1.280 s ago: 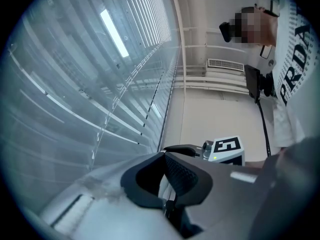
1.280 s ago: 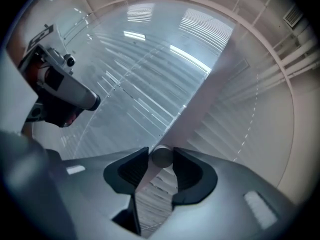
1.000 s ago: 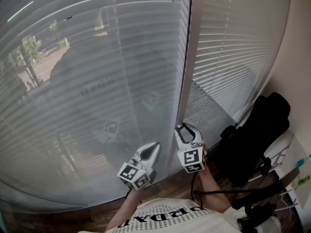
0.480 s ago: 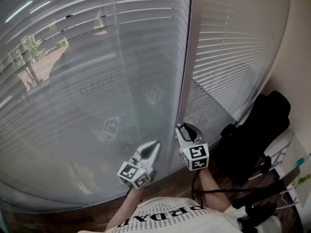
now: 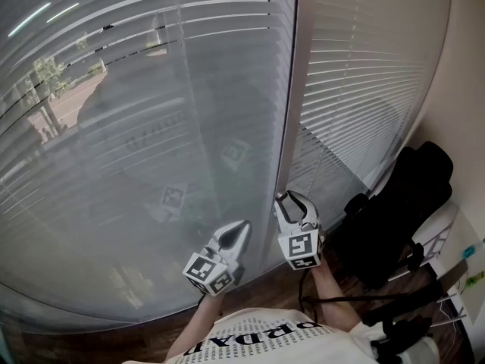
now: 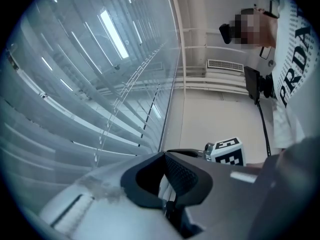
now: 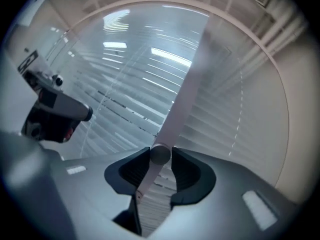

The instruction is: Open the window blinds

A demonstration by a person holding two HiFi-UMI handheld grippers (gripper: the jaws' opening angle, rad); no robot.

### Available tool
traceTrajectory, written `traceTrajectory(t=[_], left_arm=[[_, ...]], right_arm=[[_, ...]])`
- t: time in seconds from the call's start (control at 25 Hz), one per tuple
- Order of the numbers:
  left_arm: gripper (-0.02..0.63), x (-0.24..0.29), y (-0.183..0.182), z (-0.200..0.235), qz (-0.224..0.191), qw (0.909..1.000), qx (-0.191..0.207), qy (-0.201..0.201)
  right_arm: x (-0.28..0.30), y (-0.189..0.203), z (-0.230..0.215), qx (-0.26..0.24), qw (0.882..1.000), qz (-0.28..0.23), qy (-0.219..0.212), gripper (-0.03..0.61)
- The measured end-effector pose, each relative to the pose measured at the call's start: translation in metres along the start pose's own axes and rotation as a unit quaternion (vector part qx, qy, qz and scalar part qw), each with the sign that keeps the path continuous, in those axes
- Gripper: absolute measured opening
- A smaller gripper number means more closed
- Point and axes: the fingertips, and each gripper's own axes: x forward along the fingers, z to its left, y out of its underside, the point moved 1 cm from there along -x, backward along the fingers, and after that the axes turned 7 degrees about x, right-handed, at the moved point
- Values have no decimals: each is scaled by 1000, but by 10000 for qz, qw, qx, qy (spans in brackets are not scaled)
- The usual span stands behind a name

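**Change since one second ago.** The grey horizontal-slat window blinds (image 5: 151, 127) ahead of both tools now show dark gaps and bright streaks between the upper slats on the left. A second ago those slats lay more evenly closed. The right gripper (image 5: 290, 200) presents its black-and-white marker cube (image 5: 297, 250) as it did then; half a second ago the cube was rolled to another angle. The left gripper (image 5: 241, 227) sits where it was.

**Right gripper.** The jaws have just been opening. The pale round tilt wand (image 7: 186, 79) of the blinds stands between them and rises up and to the right past the tool. Its thicker round section sits level with the pad tips. The pads appear to flank it loosely rather than press (contact is hard to judge from this angle).

**Left gripper.** The jaws are together at the tips and point at the slats, just left of the right gripper.

**Legible writing.** The white shirt (image 6: 295, 59) behind the left gripper carries dark capitals, of which P, R, D, A can be read.
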Motion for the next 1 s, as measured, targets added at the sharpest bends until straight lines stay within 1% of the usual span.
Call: traceTrajectory(t=[0.04, 0.12, 0.28, 0.36, 0.48, 0.6, 0.68, 0.8, 1.0], left_arm=[[-3, 0, 0, 1, -6, 10000, 1, -5], [-2, 0, -1, 2, -20, 10000, 1, -8], [-3, 2, 1, -1, -21, 10000, -36, 23], [-2, 2, 2, -2, -11, 10000, -49, 24], [-3, 0, 1, -1, -14, 10000, -53, 12], [-2, -2, 1, 0, -9, 10000, -44, -14], [-2, -2, 1, 1, -5, 10000, -45, -25], [-3, -2, 2, 1, -1, 10000, -52, -27], [-2, -2, 2, 0, 12, 10000, -52, -10]], right_arm=[[-1, -3, 2, -378, 9993, 1, -1, 146], [-1, -6, 4, -813, 9967, 41, -45, 147], [5, 0, 5, -1213, 9924, 192, -44, 135], [6, 0, 5, -1258, 9919, 180, -47, 135], [5, -1, 4, -968, 9952, 137, -101, 133], [4, 0, 2, -312, 9994, 52, -151, 132], [4, 0, 1, 51, 9998, 9, -175, 132], [4, 0, 0, 381, 9991, -43, -197, 132], [3, 1, -3, 1224, 9920, -176, -242, 132]])
